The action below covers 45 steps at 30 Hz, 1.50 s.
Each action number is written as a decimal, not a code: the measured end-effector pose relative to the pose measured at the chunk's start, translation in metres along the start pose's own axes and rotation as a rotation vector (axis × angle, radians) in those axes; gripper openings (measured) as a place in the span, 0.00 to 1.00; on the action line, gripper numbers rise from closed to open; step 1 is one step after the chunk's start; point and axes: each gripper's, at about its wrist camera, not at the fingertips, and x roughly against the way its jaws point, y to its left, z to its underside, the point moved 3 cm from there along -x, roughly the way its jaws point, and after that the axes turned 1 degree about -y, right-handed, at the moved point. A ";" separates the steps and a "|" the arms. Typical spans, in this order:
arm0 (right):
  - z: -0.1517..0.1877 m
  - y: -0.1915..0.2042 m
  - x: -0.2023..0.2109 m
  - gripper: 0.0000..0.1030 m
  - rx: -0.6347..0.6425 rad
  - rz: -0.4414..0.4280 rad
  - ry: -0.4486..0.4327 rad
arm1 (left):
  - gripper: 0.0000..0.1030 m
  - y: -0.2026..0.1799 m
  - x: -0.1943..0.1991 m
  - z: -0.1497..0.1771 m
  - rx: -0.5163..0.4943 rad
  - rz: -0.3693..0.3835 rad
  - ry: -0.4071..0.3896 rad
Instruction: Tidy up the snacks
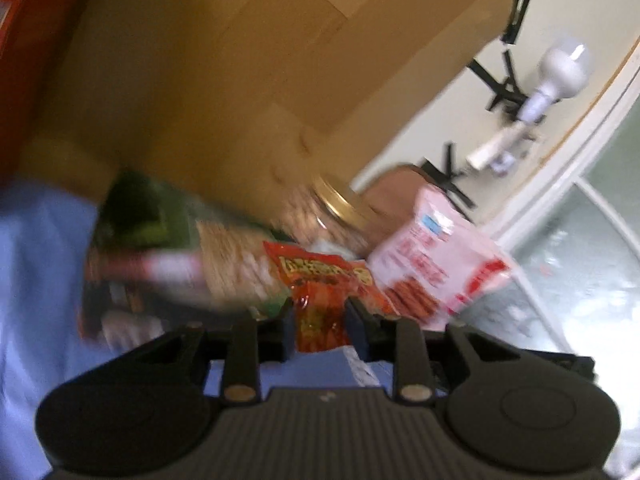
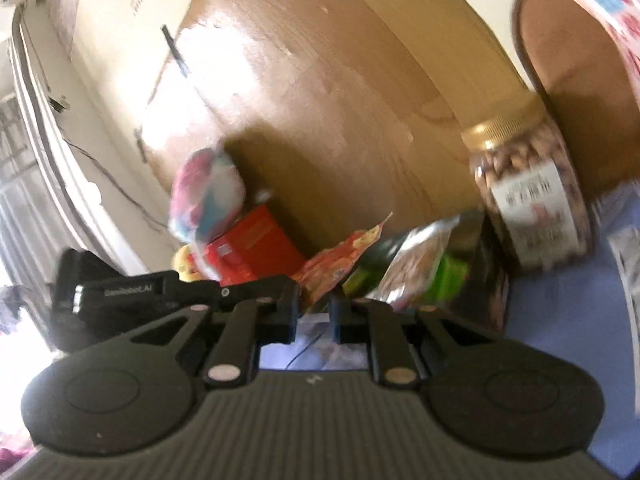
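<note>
Snacks heaped mid-frame on blue surface [image 1: 36, 264], red-orange snack pouch [image 1: 320, 312] pinched in left claw [image 1: 320, 320], right claw [image 2: 314, 316] seemingly pinching orange wrapper [image 2: 340, 264], blurred.

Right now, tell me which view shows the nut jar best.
Right wrist view: the nut jar shows whole, with gold lid, nuts and label, despite blur. In the left wrist view the jar is smaller, badly smeared and partly behind snack bags.

Snack bags [image 2: 416, 264] lie between box [image 2: 248, 248] and jar [image 2: 528, 196].
</note>
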 end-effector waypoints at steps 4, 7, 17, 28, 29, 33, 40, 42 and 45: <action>-0.001 -0.010 -0.027 0.26 0.088 0.100 -0.033 | 0.25 0.010 -0.026 -0.012 -0.055 -0.135 -0.034; 0.012 -0.022 -0.027 0.51 0.134 0.203 -0.098 | 0.29 0.010 -0.036 -0.007 -0.108 -0.220 -0.052; 0.007 -0.033 0.005 0.51 0.137 0.292 -0.227 | 0.46 -0.019 -0.005 0.023 -0.267 -0.423 -0.132; 0.048 0.014 0.046 0.51 0.142 0.309 -0.126 | 0.83 -0.045 0.033 0.106 -0.337 -0.565 -0.056; 0.056 0.017 0.052 0.51 0.145 0.316 -0.118 | 0.83 -0.045 0.035 0.112 -0.340 -0.572 -0.049; 0.081 0.026 0.066 0.51 0.165 0.347 -0.102 | 0.84 -0.046 0.042 0.130 -0.346 -0.595 -0.026; 0.105 0.032 0.077 0.51 0.160 0.384 -0.094 | 0.93 -0.046 0.055 0.149 -0.357 -0.619 -0.032; 0.108 0.033 0.080 0.51 0.158 0.396 -0.099 | 0.95 -0.046 0.058 0.151 -0.357 -0.616 -0.036; 0.116 0.031 0.084 0.51 0.157 0.417 -0.098 | 0.95 -0.045 0.061 0.157 -0.355 -0.612 -0.037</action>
